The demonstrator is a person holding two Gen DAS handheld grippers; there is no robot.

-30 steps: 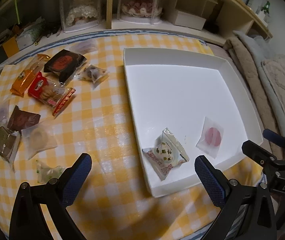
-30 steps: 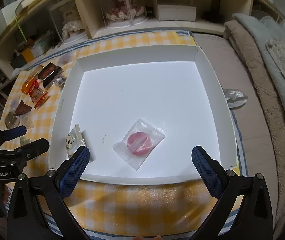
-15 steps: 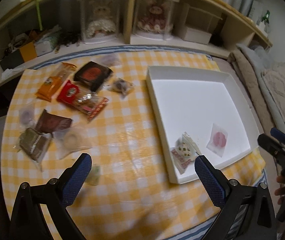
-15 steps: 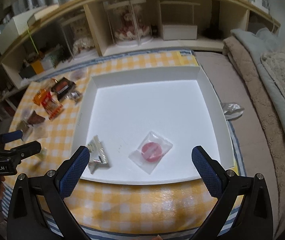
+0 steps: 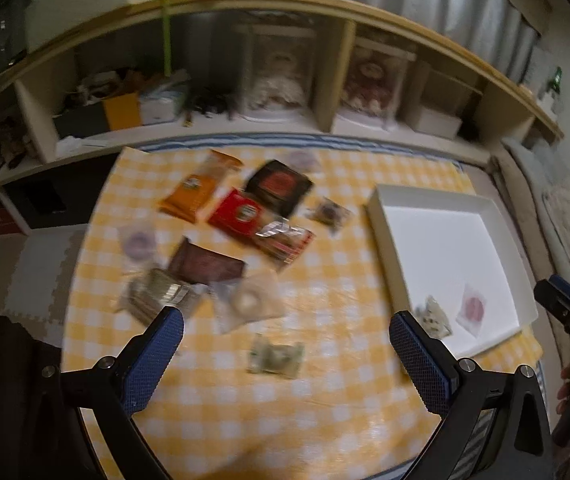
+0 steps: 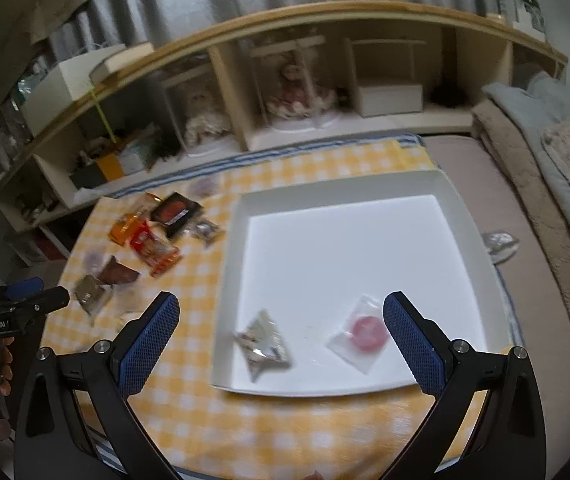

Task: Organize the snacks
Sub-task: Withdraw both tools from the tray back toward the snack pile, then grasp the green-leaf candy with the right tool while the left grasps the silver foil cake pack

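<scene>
A white tray (image 5: 381, 216) (image 6: 457, 208) sits on the right of a yellow checked table. It holds a green-dotted snack packet (image 5: 433, 318) (image 6: 264, 341) and a clear packet with a pink round sweet (image 5: 473, 306) (image 6: 364, 332). Several loose snacks lie left of the tray: an orange bar (image 5: 197, 188), a black packet (image 5: 279, 186), a red packet (image 5: 257, 220), a brown packet (image 5: 205, 268) and a small green packet (image 5: 276, 356). My left gripper (image 5: 285, 356) is open and empty, high above the table. My right gripper (image 6: 281, 344) is open and empty above the tray's near edge.
A low wooden shelf (image 6: 325, 28) with doll cases and boxes runs along the back. Beige and grey bedding (image 6: 557, 184) lies to the right of the table. A crumpled wrapper (image 6: 499, 242) lies on the floor beside the tray.
Both grippers have pulled back and up from the table, so more of the room shows. The left view has swung left toward the loose snacks. Both stayed open.
</scene>
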